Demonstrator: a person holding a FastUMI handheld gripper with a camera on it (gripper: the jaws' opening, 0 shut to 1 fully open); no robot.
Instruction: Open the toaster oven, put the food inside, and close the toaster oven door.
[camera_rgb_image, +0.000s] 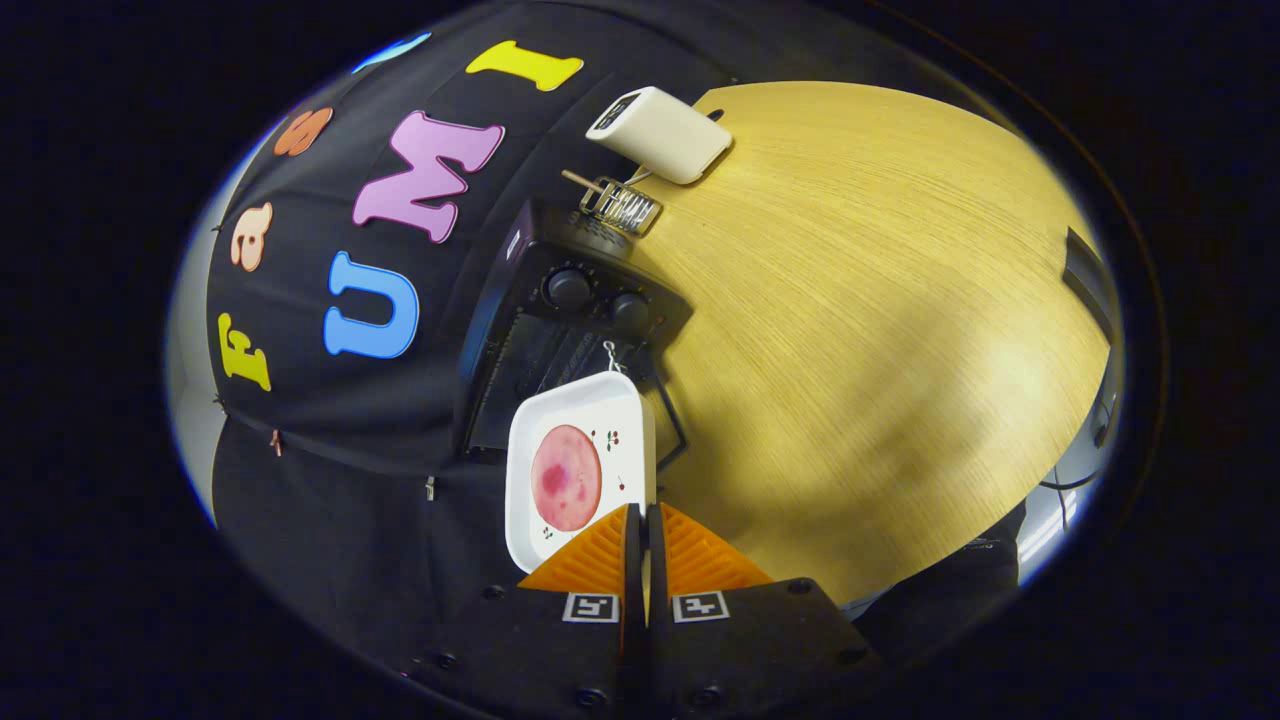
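Between the jaws, closed to a thin gap, sits the rim of a white square plate (580, 470) carrying a round pink slice of food (566, 477); the gripper (641, 545) holds it up just ahead of the black toaster oven (560, 330), which stands at the bench (880, 330) edge against the booth wall. Its door looks open, toward the plate, so opening seems done. Putting the plate inside and closing the door remain. A white box (660, 133) and a small wire rack (620, 205) lie beyond the oven.

Pale wood-grain tabletop (880, 330) fills right of frame, brightly lit with soft shadow patches lower right; black cloth booth wall (330, 470) covers the left side.
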